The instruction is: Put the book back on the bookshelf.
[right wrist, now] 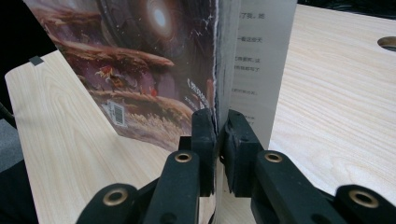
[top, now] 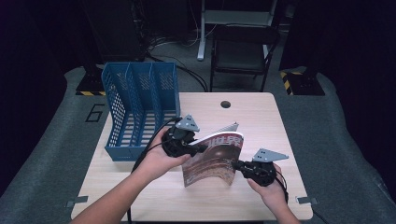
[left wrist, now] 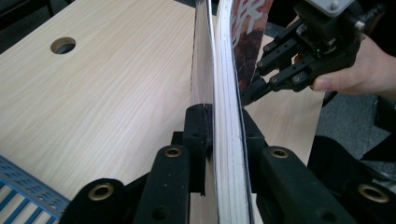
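A paperback book (top: 214,157) with a brown and red picture cover stands on its lower edge on the wooden table (top: 261,116), held between both grippers. My left gripper (top: 201,148) is shut on the book's left side; in the left gripper view its jaws (left wrist: 224,126) press on the thick block of pages (left wrist: 229,93). My right gripper (top: 235,164) is shut on the book's lower right corner. In the right gripper view it (right wrist: 220,128) pinches the edge of the cover (right wrist: 140,60), with a printed page to the right. The right gripper (left wrist: 247,95) also shows far off in the left gripper view.
A blue three-slot file rack (top: 140,107) stands at the table's back left, just behind my left hand; its corner (left wrist: 23,191) shows in the left gripper view. A round cable hole (top: 225,104) sits near the far edge. A black chair (top: 243,51) stands beyond the table.
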